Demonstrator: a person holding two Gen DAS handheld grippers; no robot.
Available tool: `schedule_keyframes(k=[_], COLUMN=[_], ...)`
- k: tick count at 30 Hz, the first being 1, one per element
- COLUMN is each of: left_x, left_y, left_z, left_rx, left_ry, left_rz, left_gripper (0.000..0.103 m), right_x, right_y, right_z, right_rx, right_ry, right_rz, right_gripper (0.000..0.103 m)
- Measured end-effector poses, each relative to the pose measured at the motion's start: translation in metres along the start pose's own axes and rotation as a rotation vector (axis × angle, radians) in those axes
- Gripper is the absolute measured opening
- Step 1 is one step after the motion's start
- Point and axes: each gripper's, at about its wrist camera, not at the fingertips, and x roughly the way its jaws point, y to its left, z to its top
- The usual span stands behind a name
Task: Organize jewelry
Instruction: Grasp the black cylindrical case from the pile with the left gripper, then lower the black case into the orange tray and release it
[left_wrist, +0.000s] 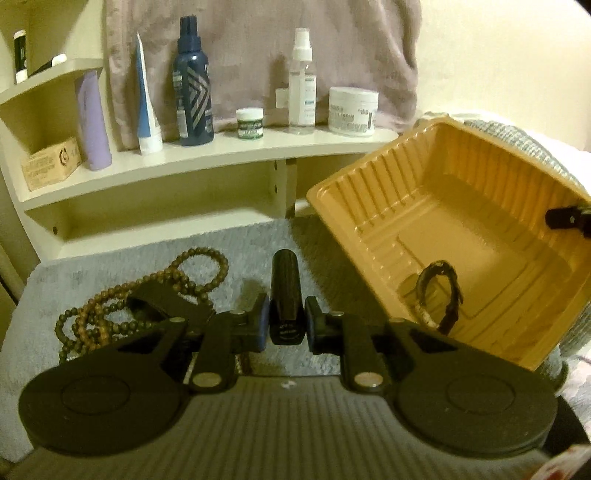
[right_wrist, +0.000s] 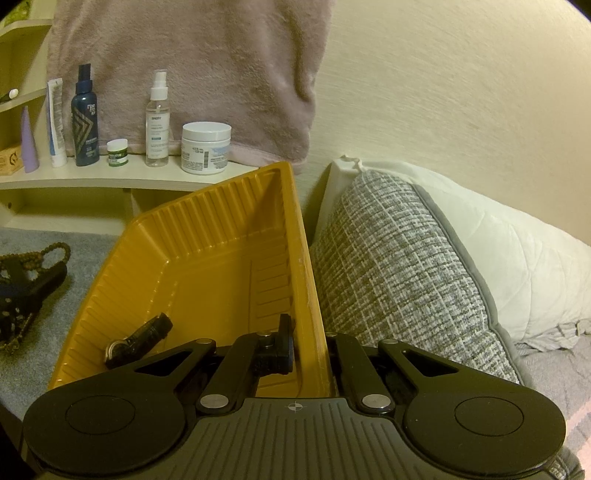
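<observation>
Small black tube (left_wrist: 286, 295) clamped in the left gripper (left_wrist: 286, 325) above the grey bed cover (left_wrist: 92, 273)

Rigid, light and smooth, it could slip; hold mid-body. The right gripper (right_wrist: 310, 354) is pinched on the wall of the tilted, flexible tray (right_wrist: 221, 236); limp beads (left_wrist: 147, 291) need scooping.

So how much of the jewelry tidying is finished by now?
Done: one dark bracelet already lies in the yellow tray. In hand: the right tool pinches the tray's rim and holds it tilted, while the left tool grips a small black cylinder above the grey mat. Left: the brown bead necklace lies on the mat, not yet in the tray.
</observation>
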Motion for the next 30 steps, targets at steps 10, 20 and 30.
schedule_keyframes(k=[10,20,30], left_x=[-0.012,-0.013,-0.012], left_y=[-0.02,-0.048,-0.075], left_z=[0.016,0.01,0.003], left_rx=[0.004,0.028,0.07], left_ry=[-0.043,-0.041,-0.022], left_rz=[-0.079,-0.166,-0.294], left_gripper=[0.018,0.018,0.018], right_x=[-0.001,-0.001,0.0], right_y=[0.002,0.002,0.0], right_z=[0.001,0.0,-0.001], right_rx=[-0.002,0.0,0.006], right_ry=[0.001,0.004,0.006], right_rz=[0.0,0.001,0.004], right_gripper=[0.004,0.004,0.004])
